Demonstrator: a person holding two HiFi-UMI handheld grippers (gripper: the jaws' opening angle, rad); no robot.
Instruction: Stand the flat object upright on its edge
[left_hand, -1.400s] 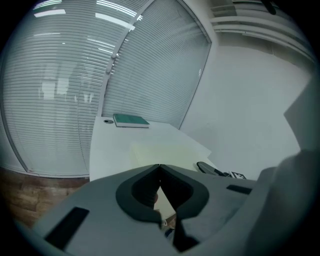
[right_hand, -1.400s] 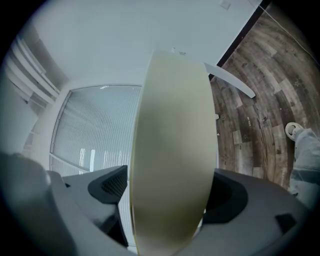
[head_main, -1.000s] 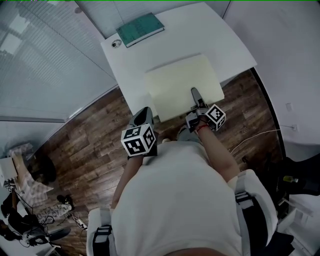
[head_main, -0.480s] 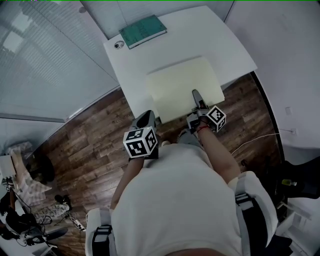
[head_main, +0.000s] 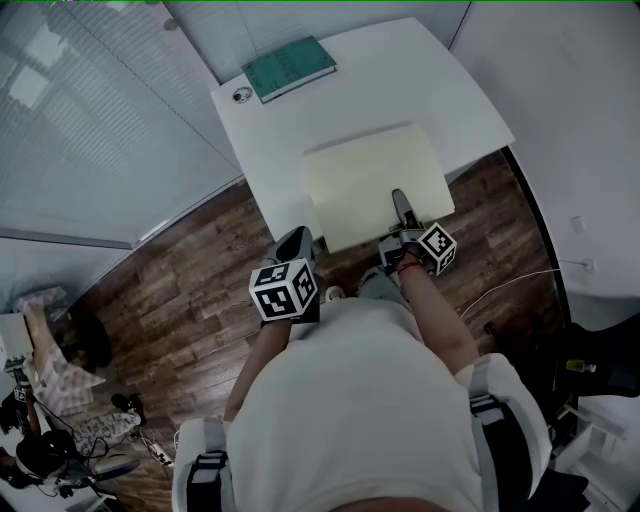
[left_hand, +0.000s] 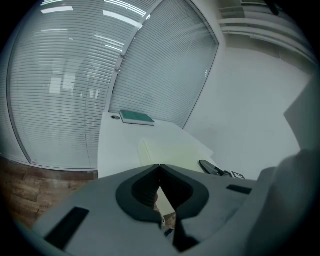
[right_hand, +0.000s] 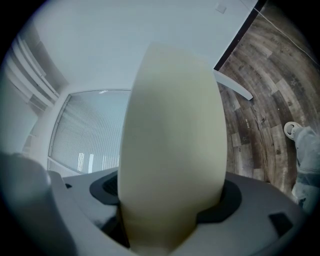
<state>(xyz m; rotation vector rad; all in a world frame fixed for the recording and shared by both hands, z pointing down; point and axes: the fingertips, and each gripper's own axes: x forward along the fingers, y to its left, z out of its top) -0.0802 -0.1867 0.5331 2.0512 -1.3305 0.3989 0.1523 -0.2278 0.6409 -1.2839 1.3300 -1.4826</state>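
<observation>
A pale cream flat board (head_main: 375, 180) lies on the white table (head_main: 450, 90), its near edge past the table's front edge. My right gripper (head_main: 400, 208) is shut on that near edge, right of its middle. In the right gripper view the board (right_hand: 172, 130) fills the space between the jaws of the right gripper (right_hand: 167, 212) and hides what lies beyond. My left gripper (head_main: 296, 243) hangs shut and empty in front of the table, just left of the board's near corner. In the left gripper view, the left gripper (left_hand: 159, 166) faces the board (left_hand: 172, 150) and the right gripper (left_hand: 216, 168).
A green book (head_main: 288, 67) lies at the table's far left corner, with a small round object (head_main: 240, 95) beside it. Window blinds (head_main: 90, 110) run along the left. Wooden floor (head_main: 180, 290) lies below the table's front edge. The book (left_hand: 136, 117) also shows in the left gripper view.
The whole head view has slid slightly down and right. Both grippers keep their places relative to the board, and the right stays shut on its near edge.
</observation>
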